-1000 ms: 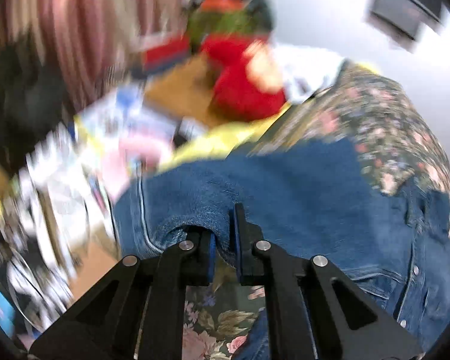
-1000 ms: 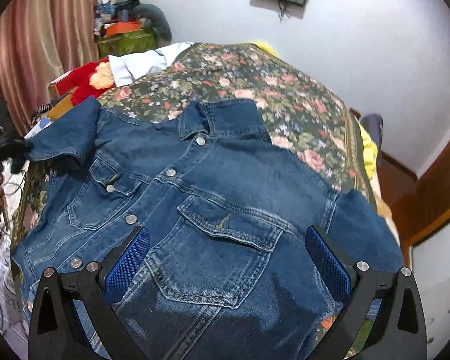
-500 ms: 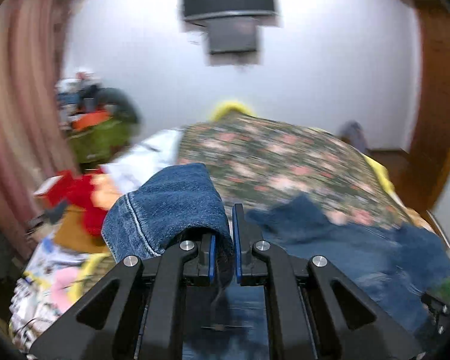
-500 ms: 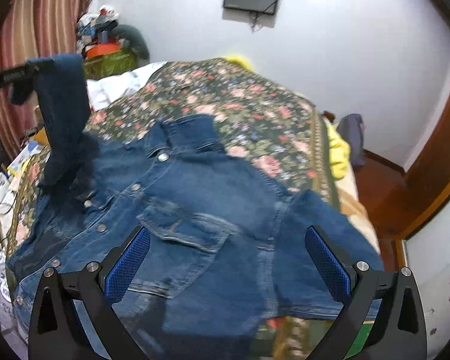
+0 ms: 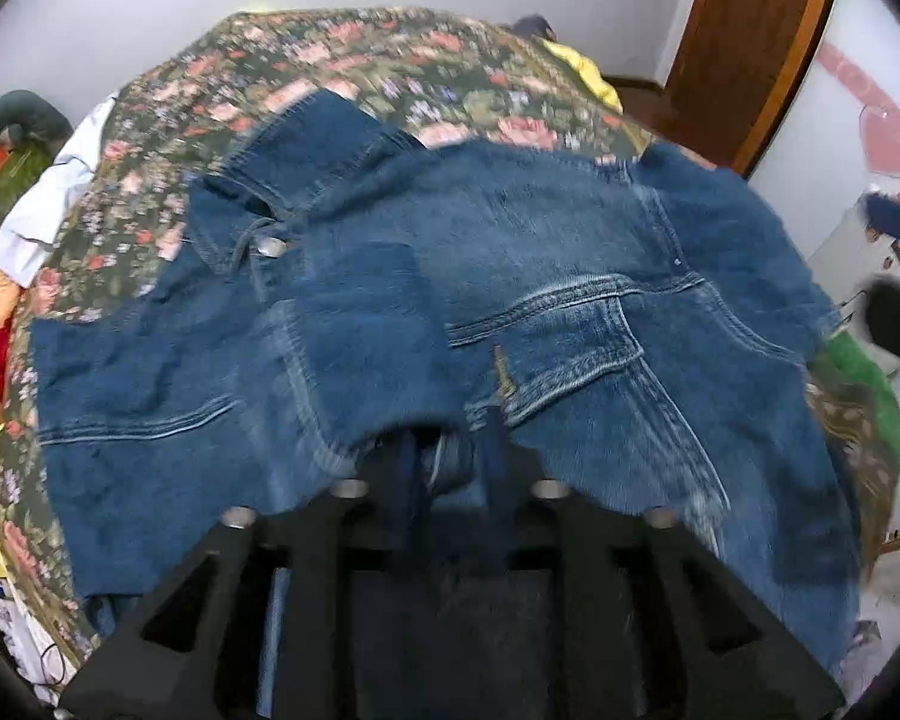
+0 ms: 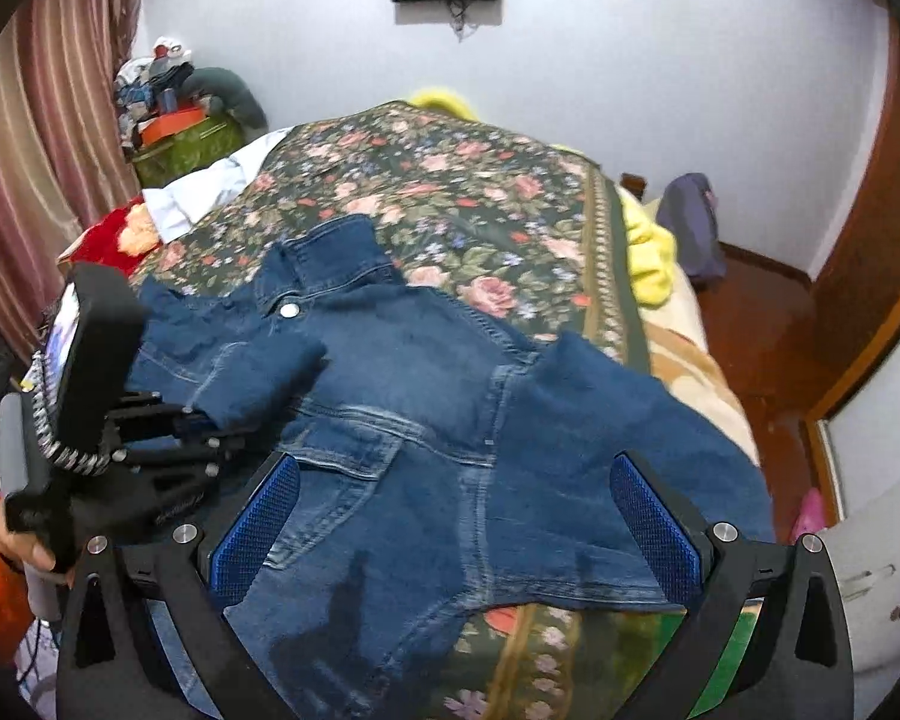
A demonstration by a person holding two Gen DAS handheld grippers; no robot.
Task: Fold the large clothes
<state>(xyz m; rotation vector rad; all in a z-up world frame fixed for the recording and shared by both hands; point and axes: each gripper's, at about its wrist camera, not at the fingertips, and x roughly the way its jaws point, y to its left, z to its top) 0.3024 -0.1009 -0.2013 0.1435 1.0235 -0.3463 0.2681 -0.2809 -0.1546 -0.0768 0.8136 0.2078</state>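
Observation:
A blue denim jacket lies front up on the floral bedspread; it also shows in the left wrist view. My left gripper is shut on the cuff of the jacket's left sleeve and holds it folded across the chest. The left gripper also shows in the right wrist view. My right gripper is wide open and empty above the jacket's lower right part. The other sleeve lies spread toward the bed's right edge.
A white cloth and red items lie at the bed's left side. A yellow blanket hangs off the right side. A curtain stands left, a wooden door frame right.
My left gripper has carried the sleeve from high at the left down across the jacket's chest. My right gripper has stayed open over the jacket and drawn back a little.

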